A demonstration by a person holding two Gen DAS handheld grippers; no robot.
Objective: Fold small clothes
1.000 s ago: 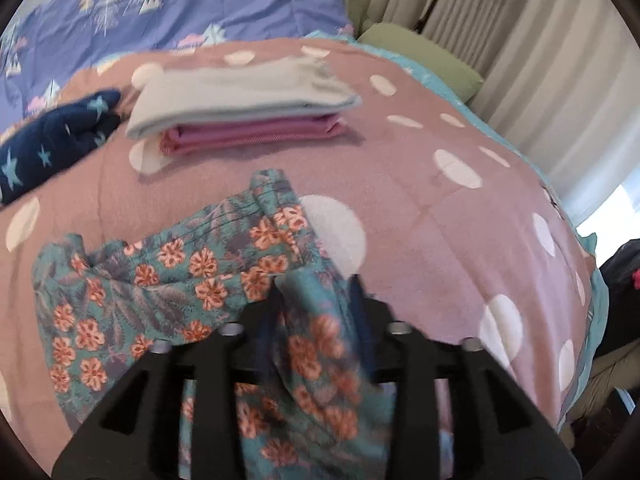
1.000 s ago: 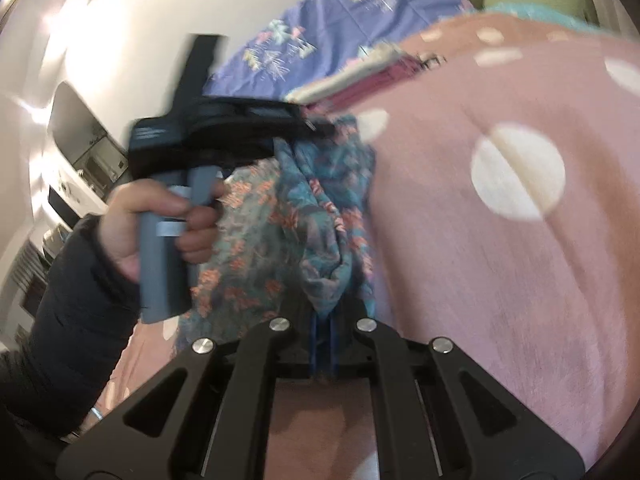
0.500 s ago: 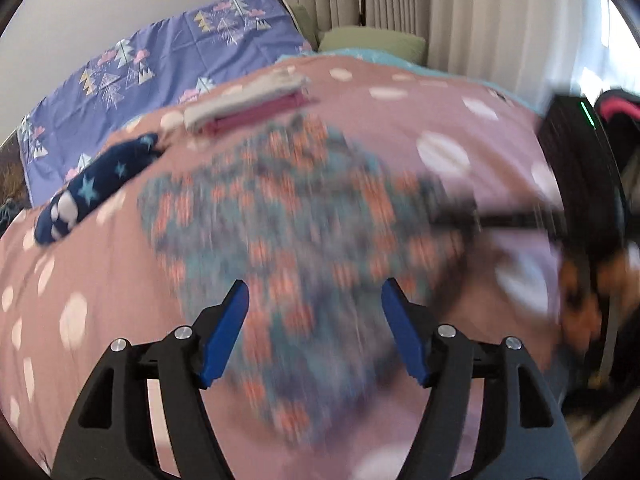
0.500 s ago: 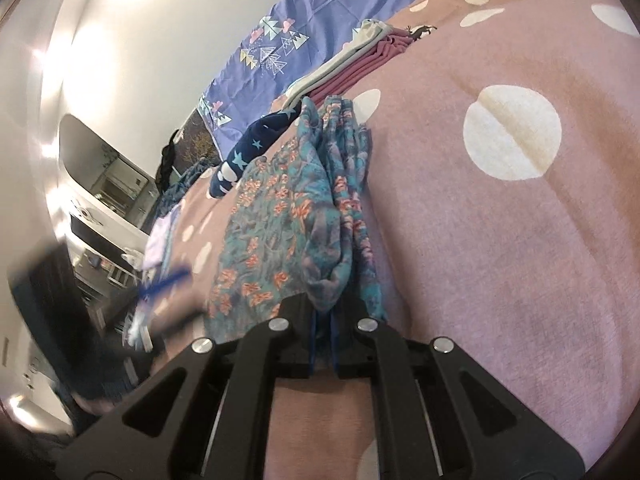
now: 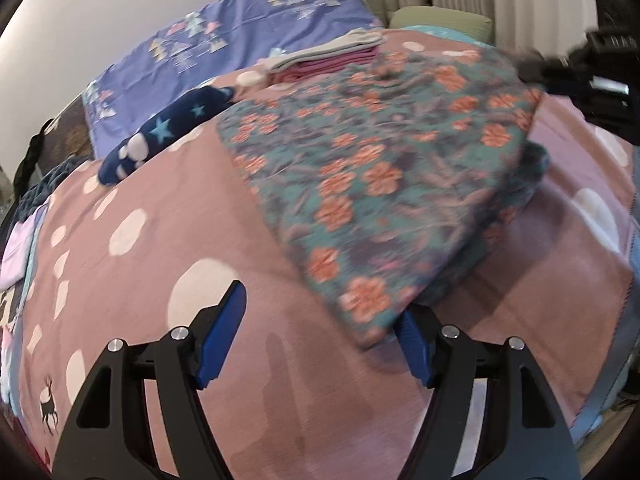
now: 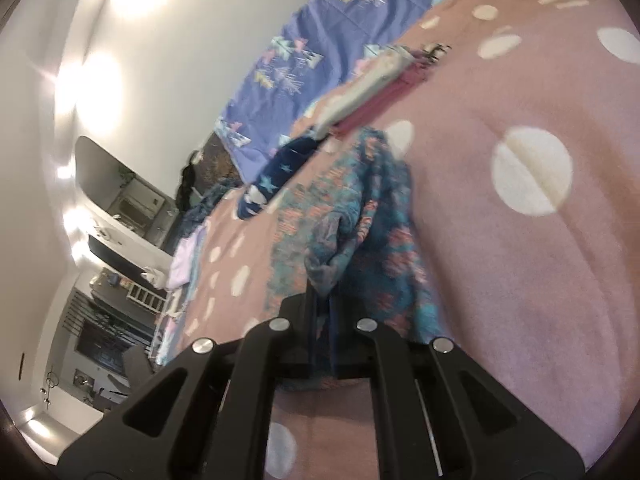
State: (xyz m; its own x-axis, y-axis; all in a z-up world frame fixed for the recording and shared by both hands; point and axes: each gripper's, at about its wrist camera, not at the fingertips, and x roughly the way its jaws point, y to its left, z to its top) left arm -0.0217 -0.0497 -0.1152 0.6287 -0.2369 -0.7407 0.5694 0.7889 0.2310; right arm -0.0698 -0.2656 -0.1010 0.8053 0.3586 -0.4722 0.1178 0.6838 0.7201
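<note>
A teal garment with orange flowers (image 5: pixel 372 176) lies spread on the pink dotted bedspread (image 5: pixel 132 280). My left gripper (image 5: pixel 320 340) is open and empty, its right blue pad just under the garment's near corner. My right gripper (image 6: pixel 322 308) is shut on a bunched edge of the floral garment (image 6: pixel 352 224); it also shows at the far right of the left wrist view (image 5: pixel 588 76), holding the garment's far corner.
A folded stack, grey cloth over magenta (image 5: pixel 332 56), lies at the back of the bed. A navy star-patterned garment (image 5: pixel 168 132) lies to its left. A purple blanket with trees (image 5: pixel 224 48) and a green pillow (image 5: pixel 440 20) are behind.
My left gripper let go of the floral garment, opened and pulled back toward the near edge. The garment now lies spread flatter, with my right gripper still holding its edge.
</note>
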